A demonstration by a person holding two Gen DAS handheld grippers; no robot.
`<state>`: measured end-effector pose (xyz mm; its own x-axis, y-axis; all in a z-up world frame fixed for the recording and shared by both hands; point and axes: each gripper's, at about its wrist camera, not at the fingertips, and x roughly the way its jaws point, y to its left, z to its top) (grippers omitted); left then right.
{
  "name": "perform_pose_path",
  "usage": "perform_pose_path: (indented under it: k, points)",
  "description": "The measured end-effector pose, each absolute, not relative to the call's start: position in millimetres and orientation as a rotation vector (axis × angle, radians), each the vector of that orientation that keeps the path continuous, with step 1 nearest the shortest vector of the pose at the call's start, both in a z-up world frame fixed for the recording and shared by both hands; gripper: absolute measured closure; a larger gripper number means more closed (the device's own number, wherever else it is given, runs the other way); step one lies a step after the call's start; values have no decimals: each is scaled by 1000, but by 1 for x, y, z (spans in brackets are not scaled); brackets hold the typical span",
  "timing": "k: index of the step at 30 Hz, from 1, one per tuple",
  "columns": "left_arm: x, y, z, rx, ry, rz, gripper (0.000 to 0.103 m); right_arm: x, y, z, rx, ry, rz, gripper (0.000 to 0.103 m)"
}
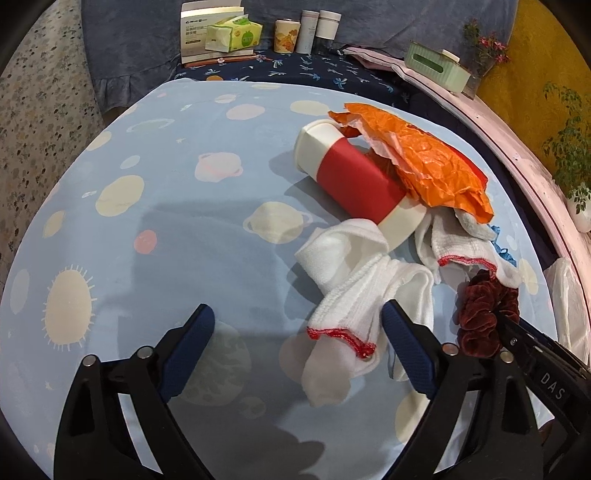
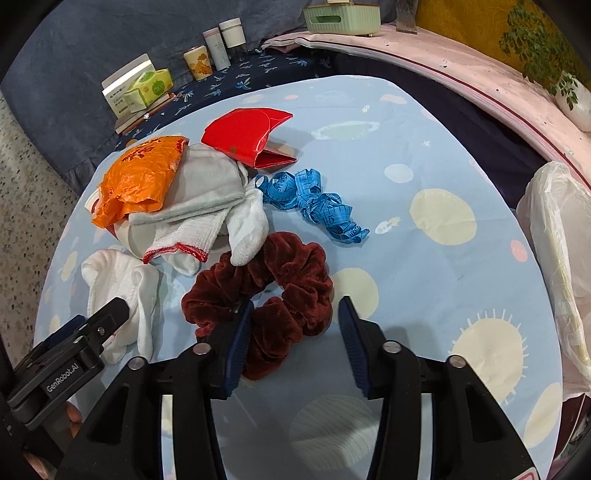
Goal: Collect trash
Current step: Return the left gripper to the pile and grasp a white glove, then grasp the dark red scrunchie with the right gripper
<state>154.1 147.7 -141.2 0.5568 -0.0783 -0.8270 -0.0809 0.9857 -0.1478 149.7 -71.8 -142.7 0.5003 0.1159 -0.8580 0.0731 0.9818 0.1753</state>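
A pile lies on the blue planet-print tablecloth [image 1: 166, 192]: a red-and-white paper cup [image 1: 354, 177] on its side, a crumpled orange wrapper [image 1: 432, 162] [image 2: 140, 177], white socks with red trim [image 1: 354, 314] [image 2: 192, 229], a dark red velvet scrunchie [image 2: 273, 295] [image 1: 480, 314], a blue measuring tape [image 2: 314, 203] and a red folded carton [image 2: 251, 136]. My left gripper [image 1: 299, 321] is open, its right finger touching a white sock. My right gripper [image 2: 295, 314] is open over the scrunchie, left finger against it. The left gripper also shows in the right wrist view [image 2: 107, 321].
A white plastic bag [image 2: 557, 258] hangs at the table's right edge. At the back stand a tissue pack [image 1: 232, 35], a box [image 1: 199, 33], cups and jars [image 1: 306, 31], and a green tissue box [image 1: 436, 66]. A pink ledge [image 2: 461, 70] with plants [image 2: 535, 48] curves on the right.
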Motion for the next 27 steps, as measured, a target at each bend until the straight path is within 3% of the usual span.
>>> perform_pose_path:
  k: [5, 7, 9, 12, 27]
  points:
    - [152, 140, -140, -173, 988, -42, 45, 143, -72, -139, 207, 1045, 37, 80]
    - [150, 136, -139, -178, 993, -66, 64, 140, -72, -136, 208, 1040, 41, 81]
    - [149, 132, -138, -181, 1003, -99, 76, 136, -73, -132, 210, 1031, 43, 81]
    - [146, 128, -133, -174, 997, -106, 87, 130, -77, -125, 219, 1015, 42, 81]
    - [116, 87, -76, -161, 915, -218, 91, 103, -118, -69, 275, 873, 7, 82]
